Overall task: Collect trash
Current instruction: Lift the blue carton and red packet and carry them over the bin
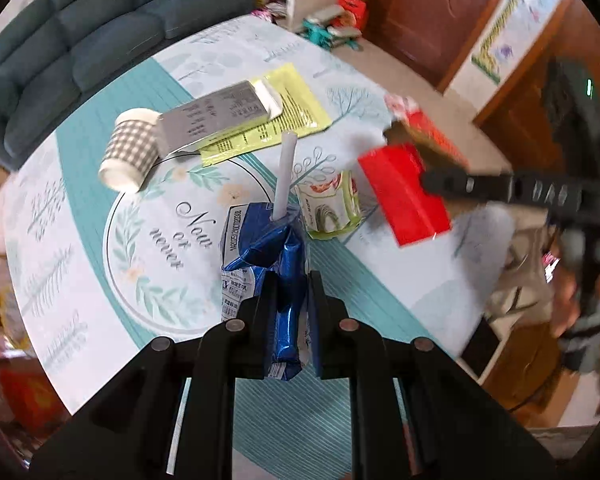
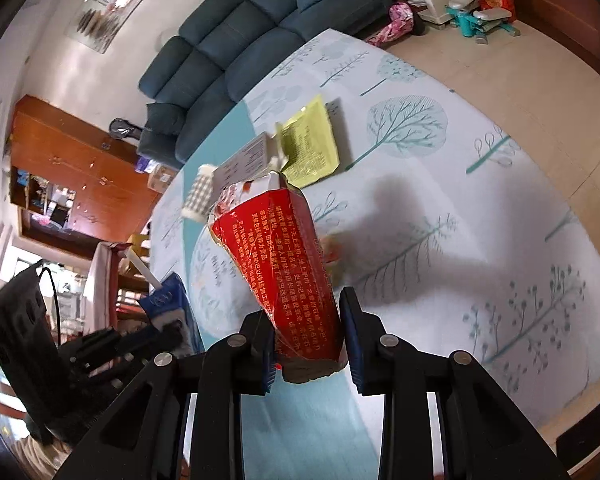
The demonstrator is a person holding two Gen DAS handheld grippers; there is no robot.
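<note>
We have the left hand-held gripper point(image 1: 292, 300) clamped on a crumpled blue drink carton point(image 1: 268, 264) and the right hand-held gripper point(image 2: 306, 332) clamped on a torn red box point(image 2: 288, 264), both lifted above the tabletop point(image 1: 80, 216). Both look light, soft and crushable, so we judge a mid-body pinch holds best, keeping the carton's straw point(image 1: 284, 176) upward against drips.

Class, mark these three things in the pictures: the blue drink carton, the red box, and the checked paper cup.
blue drink carton point(image 1: 288, 280), left wrist view, crumpled blue side
red box point(image 2: 288, 264), right wrist view, printed red face
checked paper cup point(image 1: 134, 146), left wrist view, checked side wall
</note>
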